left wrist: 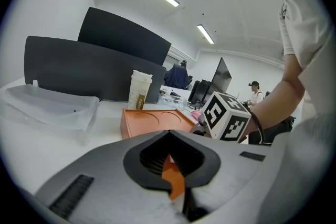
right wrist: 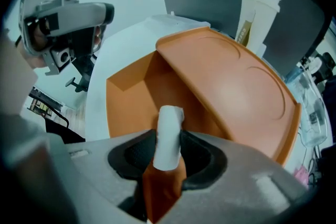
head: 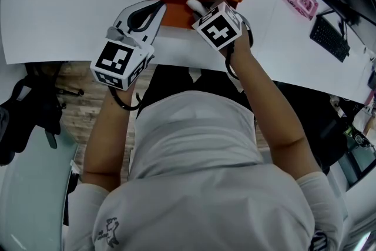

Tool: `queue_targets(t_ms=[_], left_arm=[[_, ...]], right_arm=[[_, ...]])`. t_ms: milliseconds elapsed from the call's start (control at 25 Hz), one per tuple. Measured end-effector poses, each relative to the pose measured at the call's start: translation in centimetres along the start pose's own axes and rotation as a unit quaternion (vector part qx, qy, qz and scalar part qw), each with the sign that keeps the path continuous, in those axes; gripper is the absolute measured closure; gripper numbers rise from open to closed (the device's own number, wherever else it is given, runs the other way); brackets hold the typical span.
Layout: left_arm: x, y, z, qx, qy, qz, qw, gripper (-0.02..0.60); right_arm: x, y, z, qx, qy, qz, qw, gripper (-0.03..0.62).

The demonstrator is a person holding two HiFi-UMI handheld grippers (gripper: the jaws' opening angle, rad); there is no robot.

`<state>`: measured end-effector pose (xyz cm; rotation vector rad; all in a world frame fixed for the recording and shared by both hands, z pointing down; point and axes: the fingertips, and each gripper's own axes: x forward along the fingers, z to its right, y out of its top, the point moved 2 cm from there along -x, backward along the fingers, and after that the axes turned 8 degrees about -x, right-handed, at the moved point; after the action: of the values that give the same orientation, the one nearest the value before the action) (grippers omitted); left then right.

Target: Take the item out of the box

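The white roll (right wrist: 169,126) stands right between the jaws of the right gripper (right wrist: 168,139). Its long axis runs on along the jaws toward the upper middle of the right gripper view, and its far end is over the floor of the open orange box (right wrist: 128,105). Those jaws are spread wide on either side of it, and I judge they aren't squeezing it. In the head view's upper centre, the left gripper (head: 157,8), jaws pressed together on nothing, sits just left of it, so the right is better placed to lift.
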<state>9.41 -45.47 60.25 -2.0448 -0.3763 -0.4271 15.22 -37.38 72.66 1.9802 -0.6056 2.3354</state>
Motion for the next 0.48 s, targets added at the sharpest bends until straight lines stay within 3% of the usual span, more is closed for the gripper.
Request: queue_targets(t_ms=[480], left_arm=[[-1.03, -0.34, -0.09, -0.009, 0.008, 0.010, 0.9999, 0.583]], right_arm=[[0.65, 0.08, -0.14, -0.015, -0.009, -0.019, 1.000, 0.465]])
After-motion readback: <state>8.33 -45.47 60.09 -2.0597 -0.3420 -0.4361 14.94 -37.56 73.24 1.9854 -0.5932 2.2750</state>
